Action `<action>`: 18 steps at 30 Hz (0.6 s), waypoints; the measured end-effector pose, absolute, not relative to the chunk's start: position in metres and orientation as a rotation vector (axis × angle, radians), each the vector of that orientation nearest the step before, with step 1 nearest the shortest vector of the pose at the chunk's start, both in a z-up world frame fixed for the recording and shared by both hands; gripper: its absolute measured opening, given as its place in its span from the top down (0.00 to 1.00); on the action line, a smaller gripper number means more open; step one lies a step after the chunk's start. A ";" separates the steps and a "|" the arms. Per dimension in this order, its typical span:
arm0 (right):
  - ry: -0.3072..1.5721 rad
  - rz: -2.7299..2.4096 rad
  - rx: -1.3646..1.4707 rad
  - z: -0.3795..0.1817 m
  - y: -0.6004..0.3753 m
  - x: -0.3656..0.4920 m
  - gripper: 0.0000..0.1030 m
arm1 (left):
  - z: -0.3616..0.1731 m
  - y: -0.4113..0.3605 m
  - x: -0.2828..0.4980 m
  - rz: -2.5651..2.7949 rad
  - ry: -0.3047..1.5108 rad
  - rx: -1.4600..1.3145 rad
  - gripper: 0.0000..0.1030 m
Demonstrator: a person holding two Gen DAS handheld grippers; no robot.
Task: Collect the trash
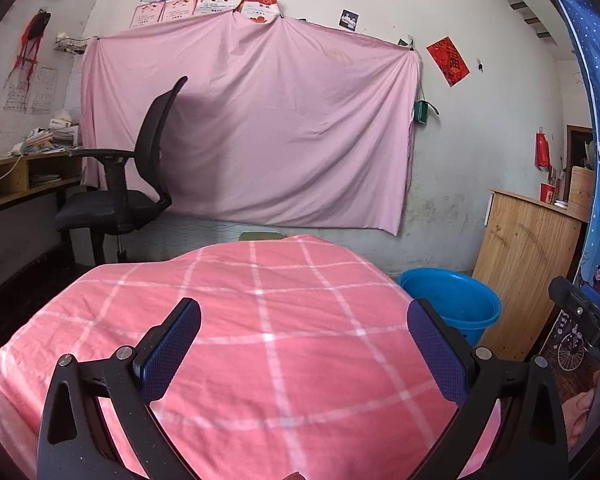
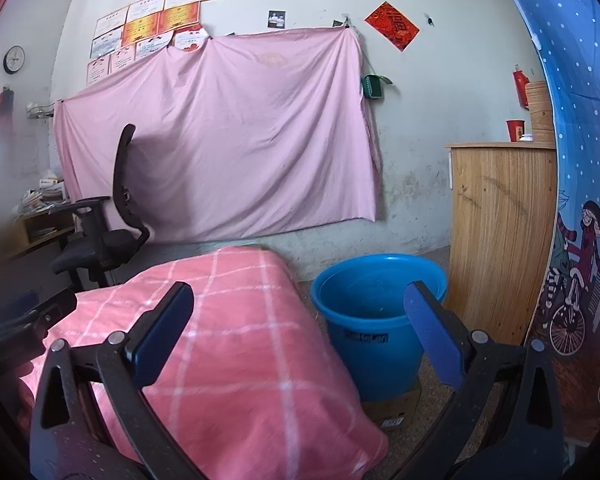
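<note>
A blue plastic bucket (image 2: pixel 374 312) stands on a flat cardboard piece (image 2: pixel 396 406) on the floor, right of a table draped in a pink checked cloth (image 2: pixel 236 344). The bucket (image 1: pixel 452 300) also shows in the left wrist view past the cloth's (image 1: pixel 260 340) right edge. My left gripper (image 1: pixel 304 324) hangs open above the cloth, nothing between its blue pads. My right gripper (image 2: pixel 300 312) is open too, its right finger (image 2: pixel 432 332) in front of the bucket. No loose trash shows on the cloth or floor. The bucket looks empty inside.
A black office chair (image 1: pixel 128 184) stands at the back left by a wooden desk (image 1: pixel 24 180). A pink sheet (image 1: pixel 252 128) covers the far wall. A wooden cabinet (image 2: pixel 500 236) stands right of the bucket, a blue patterned curtain (image 2: pixel 580 200) beyond it. The other gripper's body (image 1: pixel 588 324) shows at right.
</note>
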State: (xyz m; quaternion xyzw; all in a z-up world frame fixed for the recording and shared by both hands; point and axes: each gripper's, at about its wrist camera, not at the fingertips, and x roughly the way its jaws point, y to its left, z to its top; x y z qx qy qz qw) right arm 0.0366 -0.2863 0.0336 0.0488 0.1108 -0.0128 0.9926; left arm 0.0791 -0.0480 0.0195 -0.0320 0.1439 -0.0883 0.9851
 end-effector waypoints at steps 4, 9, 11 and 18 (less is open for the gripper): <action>0.223 -0.025 0.092 0.030 -0.270 0.022 0.00 | 0.012 -0.032 0.063 -0.153 0.289 -0.072 0.02; 0.218 -0.019 0.062 0.021 -0.254 0.007 0.00 | 0.006 -0.020 0.047 -0.129 0.271 -0.066 0.02; 0.216 -0.016 0.036 0.020 -0.248 0.002 0.00 | 0.003 -0.014 0.042 -0.122 0.270 -0.064 0.02; 0.263 0.000 0.004 0.007 -0.242 0.006 0.00 | -0.009 -0.002 0.036 -0.097 0.277 -0.082 0.02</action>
